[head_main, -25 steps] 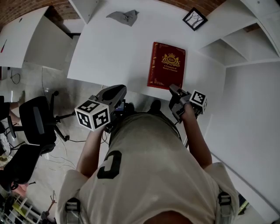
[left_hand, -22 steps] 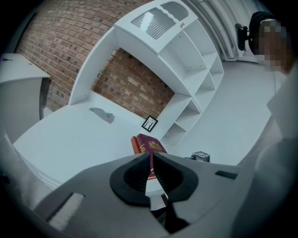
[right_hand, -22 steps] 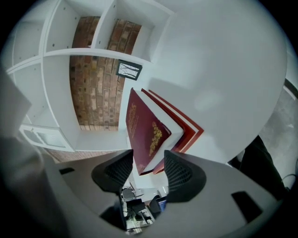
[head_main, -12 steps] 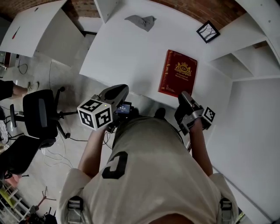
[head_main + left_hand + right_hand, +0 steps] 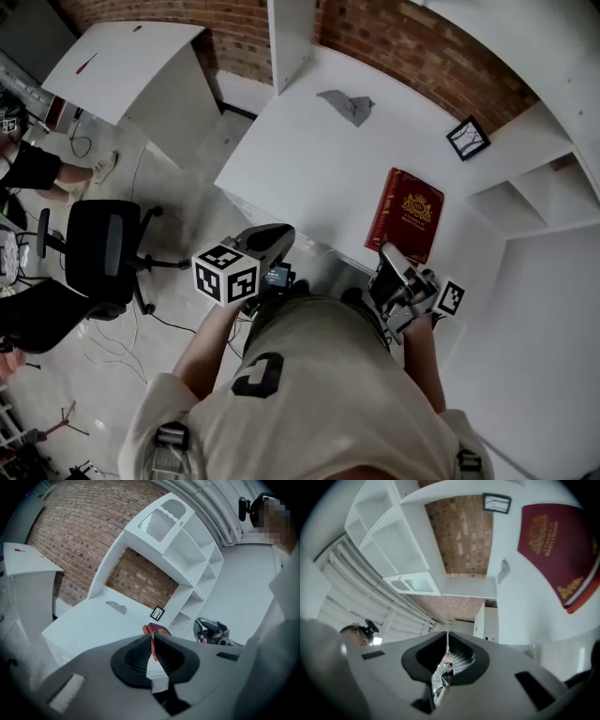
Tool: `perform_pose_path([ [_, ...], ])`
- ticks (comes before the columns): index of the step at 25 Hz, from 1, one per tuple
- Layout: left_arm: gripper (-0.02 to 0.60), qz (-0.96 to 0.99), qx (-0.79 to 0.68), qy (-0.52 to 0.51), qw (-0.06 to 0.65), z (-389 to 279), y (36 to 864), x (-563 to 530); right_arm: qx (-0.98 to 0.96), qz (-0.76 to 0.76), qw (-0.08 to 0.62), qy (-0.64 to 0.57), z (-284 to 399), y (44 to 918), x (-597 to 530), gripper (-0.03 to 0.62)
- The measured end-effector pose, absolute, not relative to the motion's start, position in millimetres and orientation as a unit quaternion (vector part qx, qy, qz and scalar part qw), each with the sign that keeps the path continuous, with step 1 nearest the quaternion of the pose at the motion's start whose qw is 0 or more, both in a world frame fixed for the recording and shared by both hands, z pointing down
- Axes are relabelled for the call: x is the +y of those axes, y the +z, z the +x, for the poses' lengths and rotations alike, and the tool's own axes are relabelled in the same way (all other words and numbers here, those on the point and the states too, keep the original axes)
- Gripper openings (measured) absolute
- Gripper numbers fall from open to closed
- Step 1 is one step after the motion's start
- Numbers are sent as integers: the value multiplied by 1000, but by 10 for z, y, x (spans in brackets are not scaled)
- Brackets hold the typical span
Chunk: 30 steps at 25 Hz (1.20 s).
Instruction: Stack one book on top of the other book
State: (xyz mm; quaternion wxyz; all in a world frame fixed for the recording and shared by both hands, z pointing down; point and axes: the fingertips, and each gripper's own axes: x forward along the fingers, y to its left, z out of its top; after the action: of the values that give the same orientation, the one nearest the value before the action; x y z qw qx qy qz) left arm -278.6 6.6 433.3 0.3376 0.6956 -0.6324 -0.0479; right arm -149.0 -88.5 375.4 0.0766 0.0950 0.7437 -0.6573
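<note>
The red book lay on the desk, at 1 o'clock near the right tongs, which had just closed empty, and at 3 o'clock from the closed, empty left tongs.

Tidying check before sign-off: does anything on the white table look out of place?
Only the crumpled grey cloth, lying loose near the far edge of the table. The red book lies flat by the front edge; nothing is spilled.
</note>
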Motion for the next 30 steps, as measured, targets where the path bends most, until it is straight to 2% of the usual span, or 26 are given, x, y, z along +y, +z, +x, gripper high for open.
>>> perform_pose_path([
  [5, 20, 699, -640, -46, 317, -2725, 4166, 195, 867, 191, 15, -459, -1813, 3205, -415, 12],
  [8, 20, 687, -661, -53, 297, -2747, 4004, 287, 861, 287, 48, -416, -1856, 2857, -221, 8],
  [11, 19, 682, -671, -61, 285, -2699, 3777, 376, 850, 322, 66, -412, -1799, 2631, -138, 8],
  [15, 19, 690, -672, -55, 264, -2529, 3541, 449, 873, 325, 32, -363, -1740, 2551, 30, 8],
  [19, 19, 675, -696, -39, 241, -2495, 3432, 558, 918, 331, 11, -217, -1580, 2519, 297, 8],
  [22, 18, 650, -722, -6, 236, -2534, 3468, 720, 932, 329, 11, -155, -1407, 2498, 343, 8],
  [30, 18, 616, -755, 24, 223, -2412, 3499, 1071, 959, 251, -69, -114, -1313, 3041, 281, 8],
])
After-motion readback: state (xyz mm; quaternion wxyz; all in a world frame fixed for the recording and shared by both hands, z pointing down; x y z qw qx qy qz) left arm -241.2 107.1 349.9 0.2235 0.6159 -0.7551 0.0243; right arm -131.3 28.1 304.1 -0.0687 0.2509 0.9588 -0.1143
